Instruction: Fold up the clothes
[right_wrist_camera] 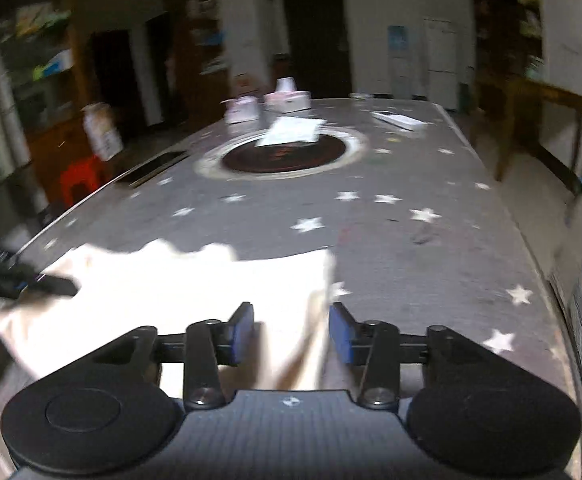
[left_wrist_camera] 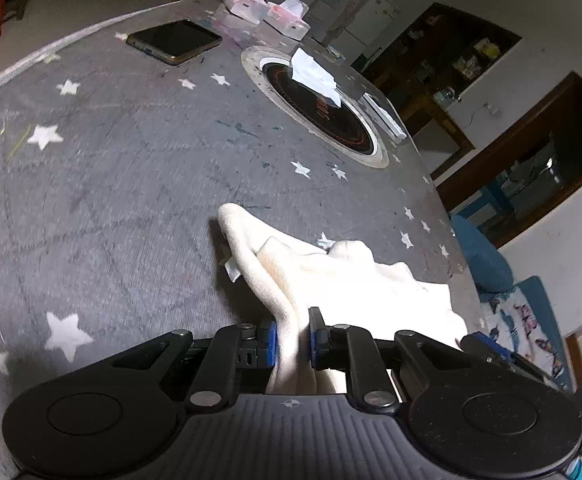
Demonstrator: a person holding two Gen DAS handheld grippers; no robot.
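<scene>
the cloth [left_wrist_camera: 331, 276] is a cream-white garment lying bunched on the grey starred worktop [left_wrist_camera: 111, 200], in the lower centre-right of the left wrist view and the lower left of the right wrist view. it is rumpled, with a raised ridge running up toward frame centre – not flat, not a neat fold.

left gripper [left_wrist_camera: 293, 336]: clamped on a thick pleat of the cloth, which passes between the two blue pads and appears lifted off the worktop at that point.

right gripper [right_wrist_camera: 291, 328]: jaws apart, with the cloth's right edge lying in the gap between them. no pad is seen touching the fabric. this view is motion-blurred, so contact cannot be settled.

the left gripper's tip also shows at the left edge of the right wrist view, on the cloth's far side.

risks from here:
- uneven pull – with only one side held, the cloth may drag and skew rather than fold along a straight line.
- the left grip seems to hold several layers; a lift could carry the whole bundle, not one edge.
- if the right gripper were closed at speed, it could pinch a stray wrinkle or miss the edge.
- the cloth lies near the worktop's near edge and could slide off.
- a phone [left_wrist_camera: 174, 41] and a round hob [left_wrist_camera: 315, 106] sit well beyond, in the upper frame.
</scene>
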